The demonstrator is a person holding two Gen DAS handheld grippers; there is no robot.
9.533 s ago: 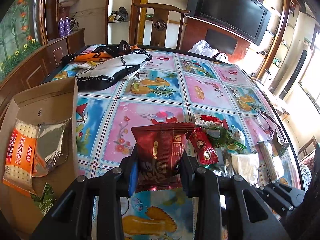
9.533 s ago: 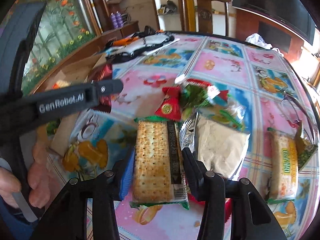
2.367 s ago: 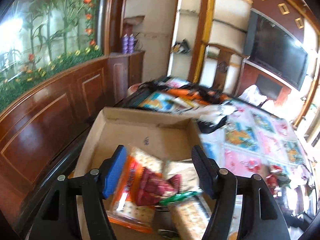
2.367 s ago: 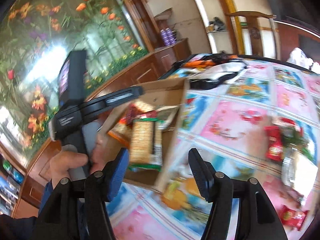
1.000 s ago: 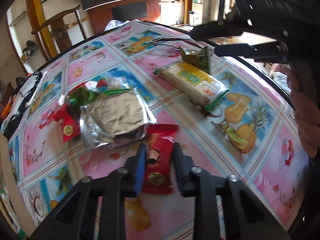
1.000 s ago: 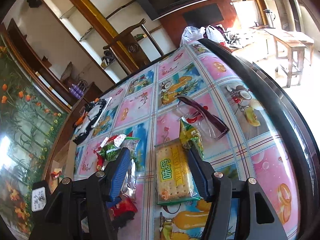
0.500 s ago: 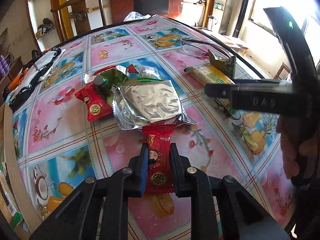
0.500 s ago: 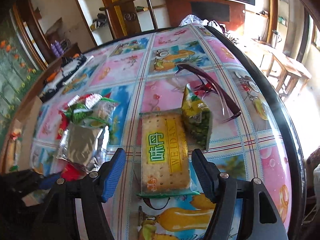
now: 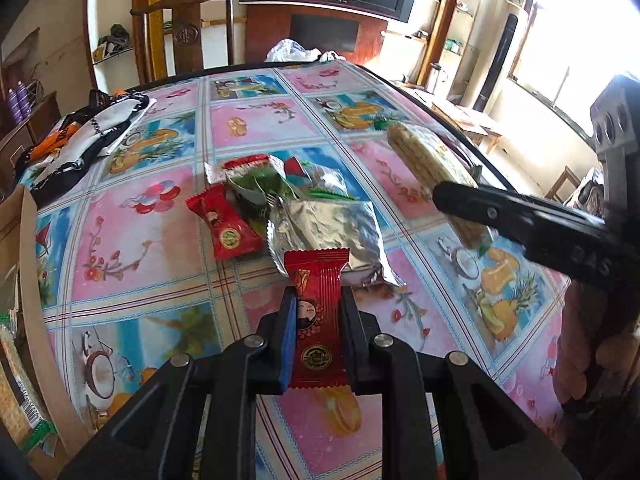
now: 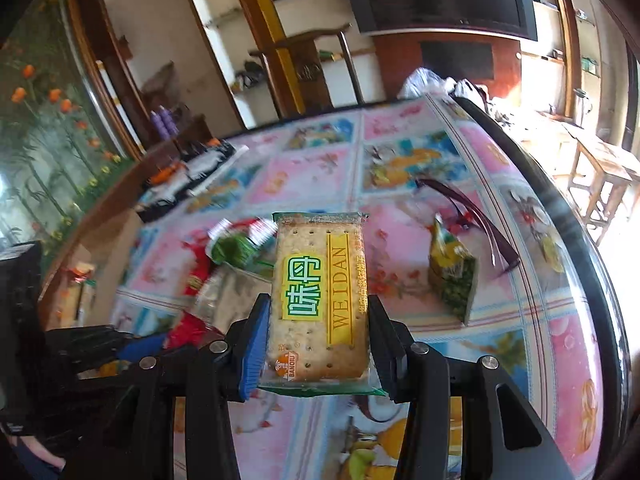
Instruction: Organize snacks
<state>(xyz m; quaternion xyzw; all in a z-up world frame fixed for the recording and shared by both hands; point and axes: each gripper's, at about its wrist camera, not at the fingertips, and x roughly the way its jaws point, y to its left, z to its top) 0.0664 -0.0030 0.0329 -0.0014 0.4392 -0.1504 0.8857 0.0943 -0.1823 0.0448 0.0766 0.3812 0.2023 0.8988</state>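
My left gripper point(image 9: 317, 312) is shut on a small red snack packet point(image 9: 318, 320) and holds it just above the table. My right gripper point(image 10: 318, 316) is shut on a Weidan cracker pack point(image 10: 320, 300), lifted off the table; the pack also shows in the left wrist view point(image 9: 432, 160). On the table lie a silver foil pack point(image 9: 326, 228), another red packet point(image 9: 224, 228), a green wrapper point(image 9: 260, 184) and a green-yellow packet point(image 10: 454, 280). The cardboard box point(image 9: 24, 280) with snacks sits at the left.
Dark glasses point(image 10: 472, 216) lie near the table's right edge. Black-and-white cloth point(image 9: 80, 140) lies at the far left of the floral tablecloth point(image 9: 140, 248). A wooden chair point(image 9: 188, 32) and a TV stand behind the table.
My right gripper has shut on the cracker pack and lifted it off the table. My left gripper has raised the red packet slightly.
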